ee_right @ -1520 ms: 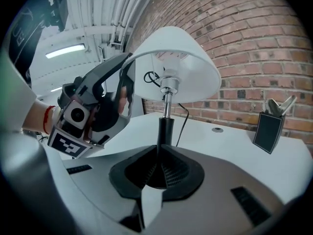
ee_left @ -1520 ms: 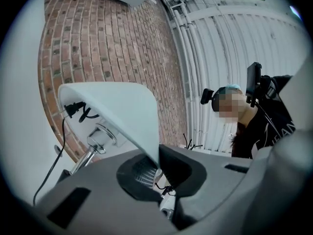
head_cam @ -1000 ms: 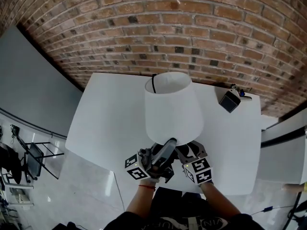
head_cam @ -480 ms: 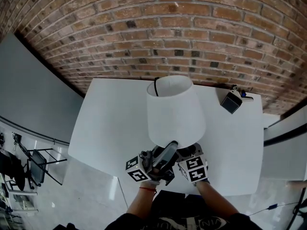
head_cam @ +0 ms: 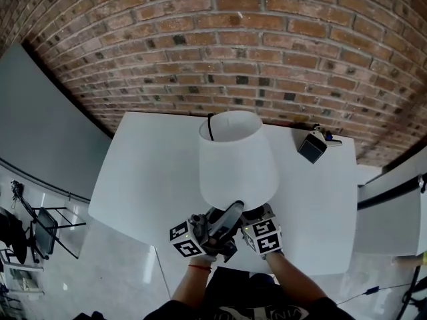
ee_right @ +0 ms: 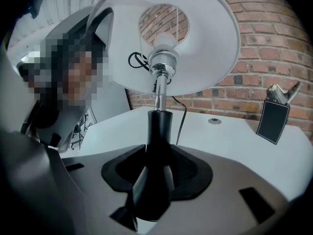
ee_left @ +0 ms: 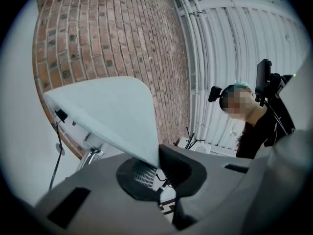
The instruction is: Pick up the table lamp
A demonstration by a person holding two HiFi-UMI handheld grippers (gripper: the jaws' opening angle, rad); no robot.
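Observation:
The table lamp stands near the front edge of the white table (head_cam: 147,172). Its white shade (head_cam: 237,159) sits on a chrome rod above a black cone-shaped stem (ee_right: 159,126). My left gripper (head_cam: 237,207) points up, shut on the shade's lower rim (ee_left: 146,153), which is pinched between its pads. My right gripper (head_cam: 252,213) reaches under the shade with the black stem between its jaws (ee_right: 159,168). Its jaws are closing, and the pads lie against both sides of the stem with no gap showing.
A small black box (head_cam: 310,147) with a metal clip stands at the table's far right, also seen as the box (ee_right: 273,121). The lamp's black cord (head_cam: 211,127) runs back toward the brick wall (head_cam: 267,59). A folding chair (head_cam: 47,222) stands on the floor at left.
The right gripper's marker cube has come slightly in toward the lamp's foot. The left gripper keeps its hold on the shade's rim. The head view has shifted a little.

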